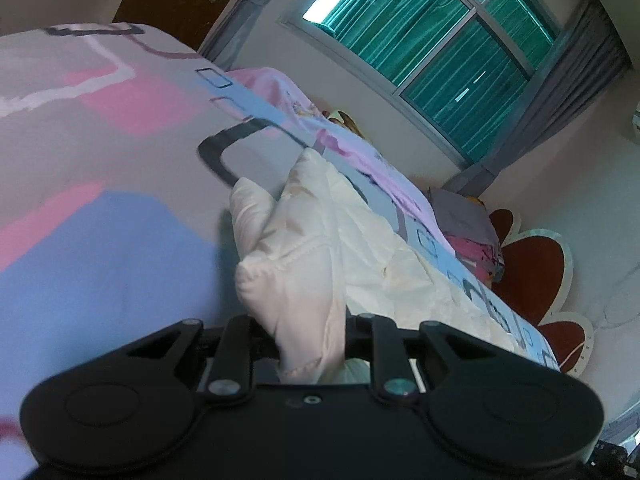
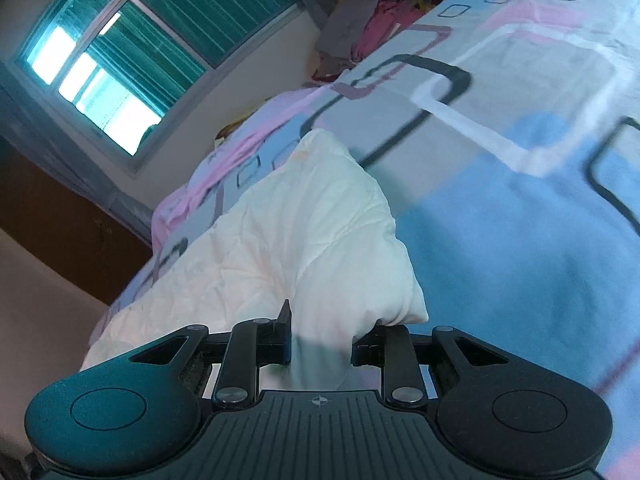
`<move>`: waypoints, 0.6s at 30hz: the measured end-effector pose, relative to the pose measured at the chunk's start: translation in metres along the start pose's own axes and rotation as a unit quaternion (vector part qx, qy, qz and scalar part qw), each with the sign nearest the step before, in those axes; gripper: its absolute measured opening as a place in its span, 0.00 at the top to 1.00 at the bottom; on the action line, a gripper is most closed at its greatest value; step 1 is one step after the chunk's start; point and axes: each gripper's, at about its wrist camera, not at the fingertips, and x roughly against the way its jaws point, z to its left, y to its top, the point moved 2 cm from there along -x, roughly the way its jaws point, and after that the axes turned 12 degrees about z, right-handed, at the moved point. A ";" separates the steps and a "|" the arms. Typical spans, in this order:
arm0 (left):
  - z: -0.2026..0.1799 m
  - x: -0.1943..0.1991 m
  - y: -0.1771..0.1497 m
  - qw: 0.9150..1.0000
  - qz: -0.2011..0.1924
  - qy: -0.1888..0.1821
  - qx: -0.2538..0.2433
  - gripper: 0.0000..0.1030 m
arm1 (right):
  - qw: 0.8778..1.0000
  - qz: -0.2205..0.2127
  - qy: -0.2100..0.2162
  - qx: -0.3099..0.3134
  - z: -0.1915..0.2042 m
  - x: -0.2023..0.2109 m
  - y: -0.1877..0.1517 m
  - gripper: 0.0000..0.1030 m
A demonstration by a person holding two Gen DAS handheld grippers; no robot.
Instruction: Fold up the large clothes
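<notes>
A large cream-white padded garment [image 1: 320,248] lies across a bed with a pink, blue and grey patterned sheet [image 1: 100,184]. My left gripper [image 1: 308,344] is shut on a bunched edge of the garment, which rises straight out from between its fingers. In the right wrist view the same white garment [image 2: 312,232] spreads to the left over the sheet [image 2: 520,208]. My right gripper [image 2: 320,344] is shut on another corner of it; the fabric covers most of both fingers, and only one black fingertip [image 2: 285,316] shows.
A window with green curtains [image 1: 432,36] is in the wall behind the bed. A pile of grey and pink clothes [image 1: 472,236] lies at the bed's end by a red and white headboard [image 1: 532,272]. A dark wooden cabinet [image 2: 60,216] stands beside the bed.
</notes>
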 end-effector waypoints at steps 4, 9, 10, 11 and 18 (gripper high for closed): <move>0.004 0.026 -0.028 1.000 0.002 0.002 0.000 0.81 | 1.000 0.001 0.001 -0.005 -0.013 0.027 -0.032 0.77; 0.007 0.048 -0.056 1.000 0.006 0.008 -0.003 0.81 | 1.000 0.007 0.001 -0.009 -0.027 0.049 -0.054 0.77; 0.009 0.051 -0.061 1.000 0.007 0.009 -0.002 0.81 | 1.000 0.007 0.001 -0.008 -0.029 0.053 -0.058 0.77; 0.010 0.054 -0.065 1.000 0.006 0.010 -0.001 0.81 | 1.000 0.006 0.001 -0.007 -0.031 0.056 -0.061 0.77; 0.011 0.064 -0.079 1.000 0.002 0.010 -0.001 0.81 | 1.000 0.009 0.002 -0.012 -0.043 0.071 -0.079 0.77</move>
